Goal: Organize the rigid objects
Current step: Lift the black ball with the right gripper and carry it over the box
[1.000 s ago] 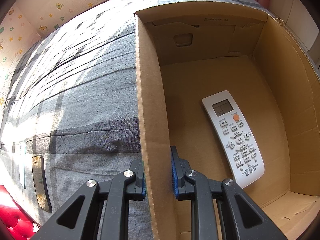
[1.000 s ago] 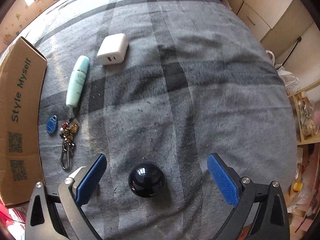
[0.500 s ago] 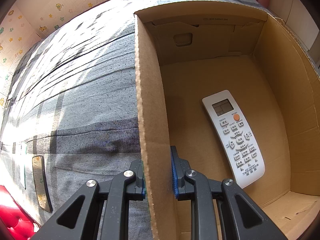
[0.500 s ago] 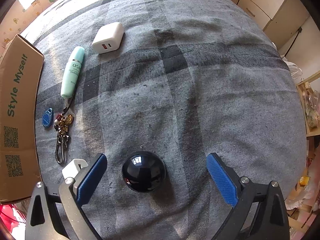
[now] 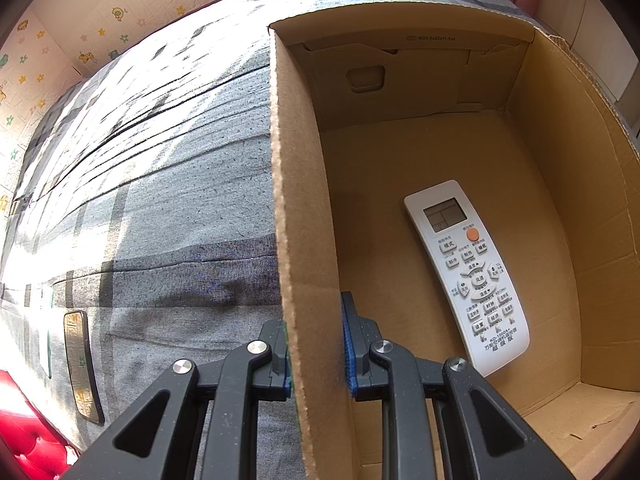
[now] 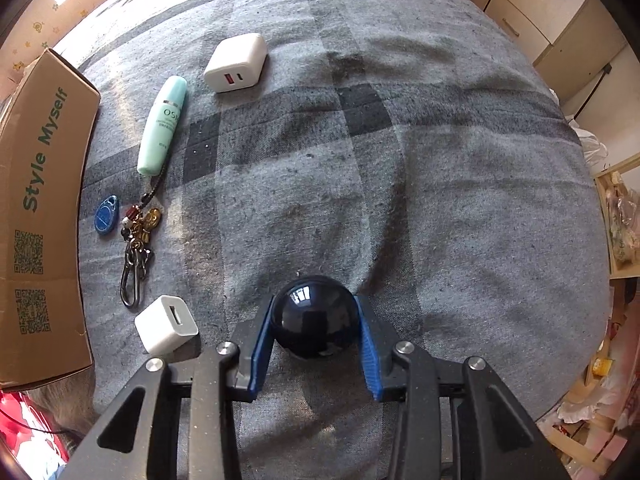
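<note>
My right gripper (image 6: 316, 344) jaws closing on black ball (image 6: 314, 322) on bed (image 6: 440, 160); centre grip before lifting. Left gripper (image 5: 316, 354) pinching box (image 5: 296, 240) wall, steadying.

Glossy black ball (image 6: 315, 322), grey-checked bedspread (image 6: 440, 160)

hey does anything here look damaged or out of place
Nothing is spilled or broken. The cardboard box has a ragged, torn top edge on its far side wall. The small things on the bedspread lie loose, not yet sorted.
</note>
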Tool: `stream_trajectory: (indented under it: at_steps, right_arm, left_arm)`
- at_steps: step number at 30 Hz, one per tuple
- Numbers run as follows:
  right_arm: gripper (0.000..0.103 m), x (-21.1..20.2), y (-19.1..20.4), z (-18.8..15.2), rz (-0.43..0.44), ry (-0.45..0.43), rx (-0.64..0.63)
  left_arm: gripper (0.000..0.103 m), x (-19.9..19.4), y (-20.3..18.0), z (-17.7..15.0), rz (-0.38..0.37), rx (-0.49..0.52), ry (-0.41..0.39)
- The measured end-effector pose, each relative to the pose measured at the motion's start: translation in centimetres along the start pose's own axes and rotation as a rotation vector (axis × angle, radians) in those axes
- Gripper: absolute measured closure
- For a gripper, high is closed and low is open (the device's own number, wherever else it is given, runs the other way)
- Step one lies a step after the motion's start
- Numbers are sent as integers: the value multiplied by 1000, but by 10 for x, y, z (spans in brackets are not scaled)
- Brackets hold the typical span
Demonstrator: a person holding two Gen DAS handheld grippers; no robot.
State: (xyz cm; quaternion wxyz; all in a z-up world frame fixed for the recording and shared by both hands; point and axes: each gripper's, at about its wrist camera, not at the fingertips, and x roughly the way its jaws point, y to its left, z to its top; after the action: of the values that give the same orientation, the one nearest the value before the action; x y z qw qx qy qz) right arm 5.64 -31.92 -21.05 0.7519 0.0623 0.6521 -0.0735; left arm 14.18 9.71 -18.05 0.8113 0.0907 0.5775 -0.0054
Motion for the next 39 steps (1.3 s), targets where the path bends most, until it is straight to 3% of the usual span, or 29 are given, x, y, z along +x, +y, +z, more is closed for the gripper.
stream_trajectory:
  at_steps: [15,31,39]
  right_arm:
    - [62,-31,22,13,-24,-11,-44]
    - [63,-96,65,33,-9,-110,-158]
    - [63,-109,88,43,6,-152,-244]
  left_arm:
    - [82,0,0,0,0,1,0]
    - [82,0,0,-1,-2,-1,0]
    - [82,0,0,-1,-1,0,0]
